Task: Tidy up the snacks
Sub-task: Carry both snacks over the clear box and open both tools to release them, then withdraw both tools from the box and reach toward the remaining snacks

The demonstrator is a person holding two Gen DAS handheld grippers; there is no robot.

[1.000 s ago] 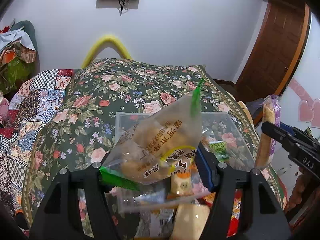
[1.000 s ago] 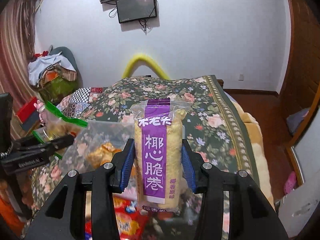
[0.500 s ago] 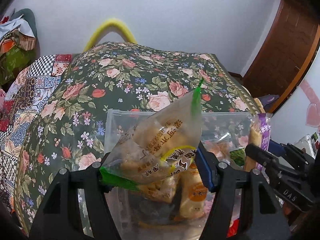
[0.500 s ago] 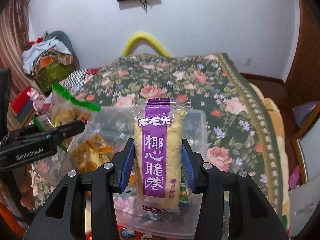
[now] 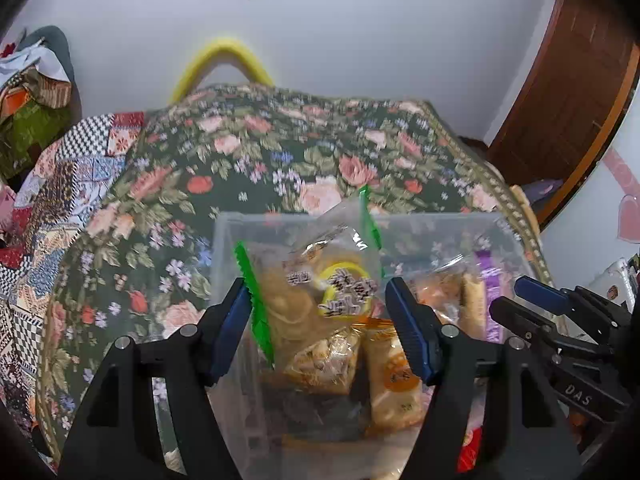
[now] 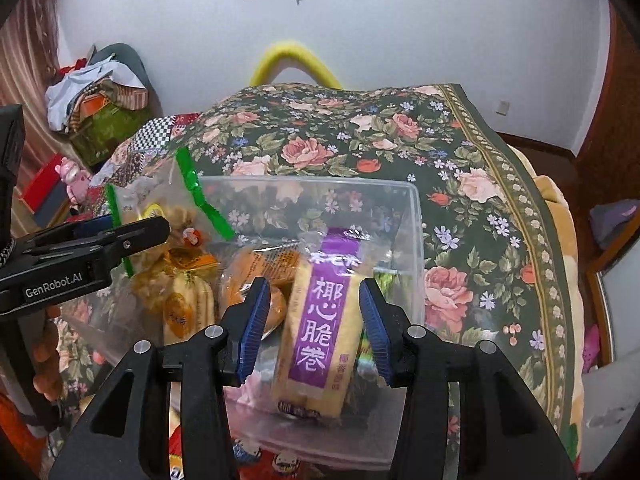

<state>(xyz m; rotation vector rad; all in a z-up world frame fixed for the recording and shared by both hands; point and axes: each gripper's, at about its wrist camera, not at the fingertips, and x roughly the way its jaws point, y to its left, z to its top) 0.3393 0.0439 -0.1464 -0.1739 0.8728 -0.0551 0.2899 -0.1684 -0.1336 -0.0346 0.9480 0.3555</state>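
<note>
A clear plastic bin (image 5: pixel 224 226) (image 6: pixel 416 208) sits on the flowered bedspread with several snack packs inside. My left gripper (image 5: pixel 322 324) hangs over its left part. Its jaws are opening, and the see-through bag with green edges (image 5: pixel 320 280) (image 6: pixel 160 208) lies tipped between them, loose from the pads, on the packs below. My right gripper (image 6: pixel 314 328) is over the bin's right part. The purple-striped roll packet (image 6: pixel 320 320) (image 5: pixel 486 280) stands tilted between its jaws with its foot in the bin and a gap at the left pad. Each gripper shows in the other's view, the right gripper (image 5: pixel 532 304) and the left gripper (image 6: pixel 136 224).
The flowered bedspread (image 6: pixel 460 168) stretches beyond the bin toward a white wall. A yellow curved tube (image 5: pixel 224 60) sits at its far end. Piled clothes (image 6: pixel 96 104) lie at the left, a wooden door (image 5: pixel 568 92) at the right. Red snack packs (image 6: pixel 276 460) lie under the bin's near edge.
Both grippers came down over the bin. The green-edged bag tipped over and dropped out of the left pads. The purple packet sank lower and leaned to one side.
</note>
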